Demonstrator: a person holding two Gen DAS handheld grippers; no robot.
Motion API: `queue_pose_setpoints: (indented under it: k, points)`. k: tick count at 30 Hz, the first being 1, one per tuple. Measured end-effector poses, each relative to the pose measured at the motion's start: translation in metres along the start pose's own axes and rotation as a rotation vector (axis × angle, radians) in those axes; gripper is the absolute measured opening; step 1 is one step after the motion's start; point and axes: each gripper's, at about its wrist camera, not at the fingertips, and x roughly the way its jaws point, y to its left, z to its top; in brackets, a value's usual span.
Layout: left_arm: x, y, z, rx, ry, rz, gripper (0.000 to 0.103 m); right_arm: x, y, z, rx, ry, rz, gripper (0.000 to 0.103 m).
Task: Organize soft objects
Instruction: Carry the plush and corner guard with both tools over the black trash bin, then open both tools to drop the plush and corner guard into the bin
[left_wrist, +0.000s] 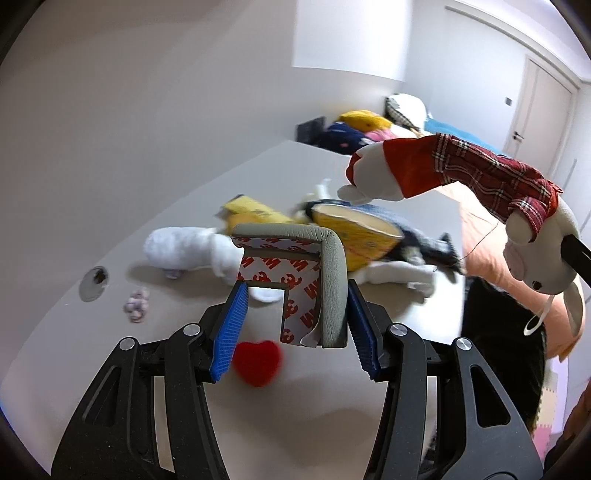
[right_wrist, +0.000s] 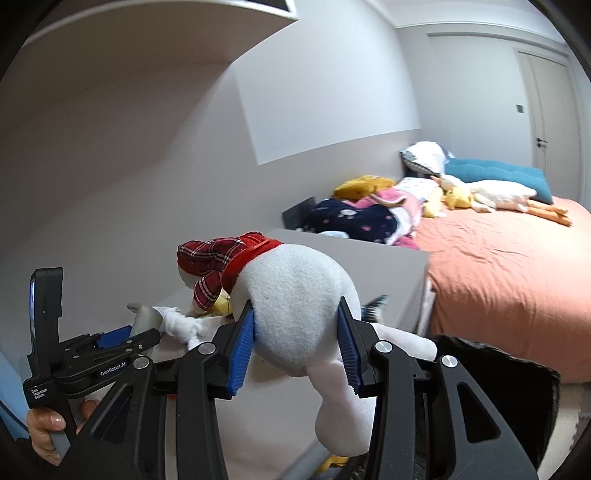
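Note:
My left gripper (left_wrist: 295, 291) is shut on a grey foam corner guard (left_wrist: 332, 280) with 3M backing paper, held above the table (left_wrist: 314, 417). My right gripper (right_wrist: 297, 314) is shut on the white head of a plush rabbit (right_wrist: 295, 291) in a red plaid shirt. In the left wrist view the rabbit (left_wrist: 461, 173) hangs at the right, above the table's edge. On the table lie a red plush heart (left_wrist: 258, 362), a white plush (left_wrist: 184, 251), a yellow paper cup (left_wrist: 354, 236) and a small purple knot toy (left_wrist: 136, 304).
A round cable hole (left_wrist: 94, 282) sits in the table at left. A bed with an orange cover (right_wrist: 498, 277) stands beyond the table, with plush toys (right_wrist: 461, 195) and a heap of clothes (right_wrist: 358, 218) on it. A hand (right_wrist: 44, 428) holds the left gripper (right_wrist: 110, 343).

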Motion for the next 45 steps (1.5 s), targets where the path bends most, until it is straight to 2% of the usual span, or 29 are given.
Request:
queue_pose_setpoints:
  k: [15,24,30,32,33,34,35,37,41,45]
  points:
    - [0.004,-0.124,-0.005,0.165,0.009,-0.165,0.052,-0.061,-0.094,-0.018,0.119,-0.070,-0.168,0.044]
    - [0.013,-0.190,-0.019,0.263,0.045,-0.258,0.052,-0.079,-0.150,-0.032,0.189,-0.068,-0.272,0.045]
    - [0.020,-0.226,-0.030,0.329,0.075,-0.301,0.053,-0.104,-0.172,-0.044,0.222,-0.060,-0.327,0.046]
    - [0.021,-0.235,-0.034,0.343,0.093,-0.319,0.055,-0.105,-0.179,-0.047,0.225,-0.047,-0.348,0.054]
    - [0.025,-0.240,-0.037,0.358,0.117,-0.342,0.061,-0.104,-0.181,-0.047,0.225,-0.038,-0.358,0.057]
    - [0.029,-0.244,-0.039,0.370,0.138,-0.358,0.082,-0.105,-0.184,-0.049,0.229,-0.034,-0.371,0.059]
    - [0.031,-0.248,-0.041,0.378,0.149,-0.361,0.096,-0.107,-0.185,-0.049,0.240,-0.043,-0.375,0.061]
    - [0.033,-0.255,-0.048,0.407,0.140,-0.353,0.097,-0.111,-0.190,-0.051,0.267,-0.054,-0.383,0.075]
    - [0.035,-0.263,-0.057,0.470,0.144,-0.328,0.097,-0.113,-0.195,-0.052,0.276,-0.061,-0.403,0.075]
    - [0.039,-0.256,-0.057,0.458,0.150,-0.322,0.097,-0.107,-0.195,-0.053,0.282,-0.046,-0.393,0.075]
